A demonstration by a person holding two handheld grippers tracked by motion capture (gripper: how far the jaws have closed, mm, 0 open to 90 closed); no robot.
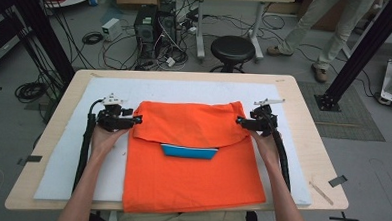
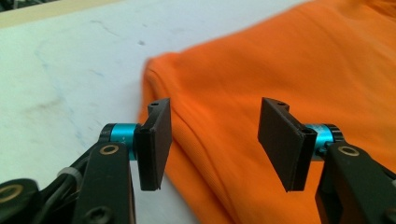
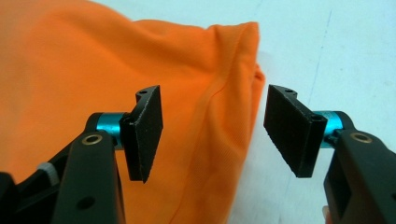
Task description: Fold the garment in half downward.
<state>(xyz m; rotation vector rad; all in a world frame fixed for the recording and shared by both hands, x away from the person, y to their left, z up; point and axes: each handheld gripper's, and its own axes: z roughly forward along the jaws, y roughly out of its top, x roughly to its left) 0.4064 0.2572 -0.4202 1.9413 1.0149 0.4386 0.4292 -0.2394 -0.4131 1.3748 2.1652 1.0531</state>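
Fold's laid: orange garment (image 1: pixel 194 160) flat on the white mat (image 1: pixel 66 160), top flap doubled over. Left gripper (image 1: pixel 136 120) and right gripper (image 1: pixel 239 121) hang open, empty. Next probably needs a fresh edge grab.

You worked an orange garment (image 1: pixel 193 175) with a blue, white-edged band (image 1: pixel 189 151) at its fold, on a white mat (image 1: pixel 72 155) over a pale wooden table (image 1: pixel 312 145). Your left gripper (image 1: pixel 136 120) and right gripper (image 1: pixel 239 121) were black with turquoise collars.
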